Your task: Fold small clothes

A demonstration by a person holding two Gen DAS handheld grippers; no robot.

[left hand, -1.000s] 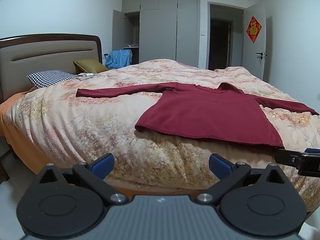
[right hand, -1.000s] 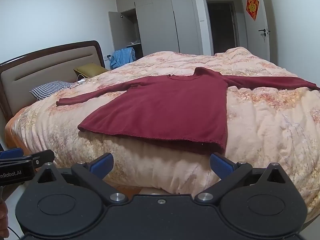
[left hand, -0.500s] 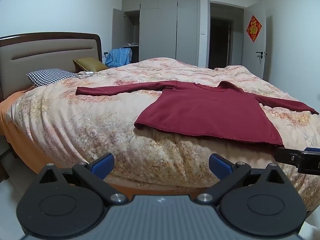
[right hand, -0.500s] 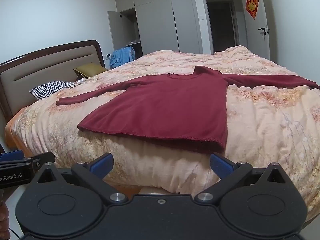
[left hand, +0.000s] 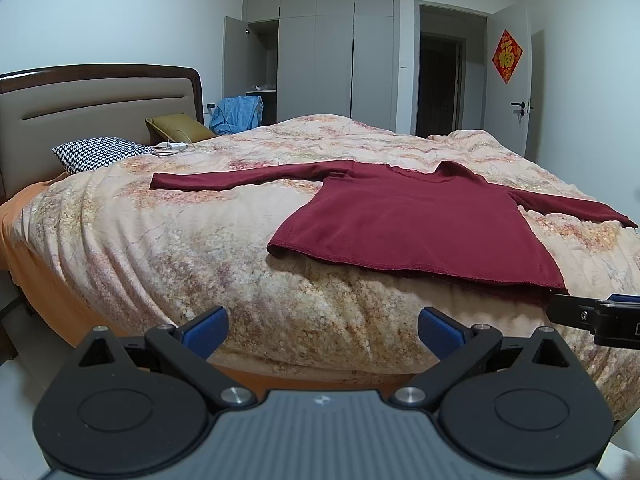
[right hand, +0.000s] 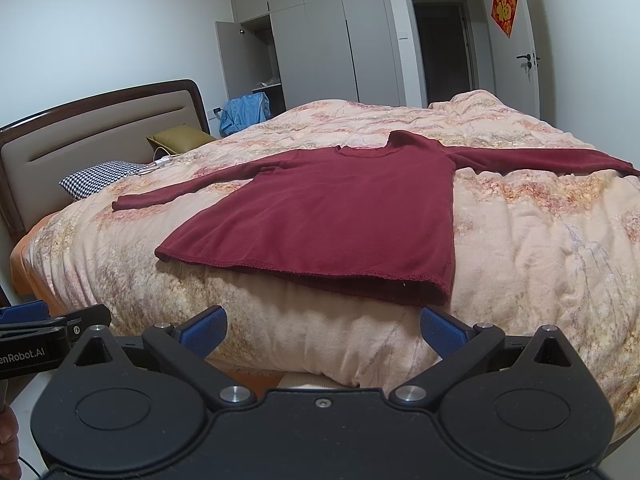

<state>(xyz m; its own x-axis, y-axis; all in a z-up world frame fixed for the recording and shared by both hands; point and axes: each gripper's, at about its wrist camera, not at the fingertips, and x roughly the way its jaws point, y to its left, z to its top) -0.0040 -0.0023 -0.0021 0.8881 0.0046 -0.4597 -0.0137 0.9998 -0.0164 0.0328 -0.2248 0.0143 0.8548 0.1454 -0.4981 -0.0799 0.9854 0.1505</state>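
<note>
Sweater (left hand: 416, 224) (right hand: 336, 220): flat on bed (left hand: 200, 248), sleeves spread. Left tool (left hand: 322, 330), right tool (right hand: 322, 330): near edge, spread, empty.

One red sweater (left hand: 416, 224), two pillows (left hand: 100, 153) and one blue garment (left hand: 238, 114) share one bed (left hand: 200, 264).

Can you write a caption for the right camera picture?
Open right gripper faces a red sweater spread flat on the bed.

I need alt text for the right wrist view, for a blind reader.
A dark red sweater lies flat, sleeves spread, on a floral quilt. The open right gripper is near the bed's edge, short of the hem.
</note>
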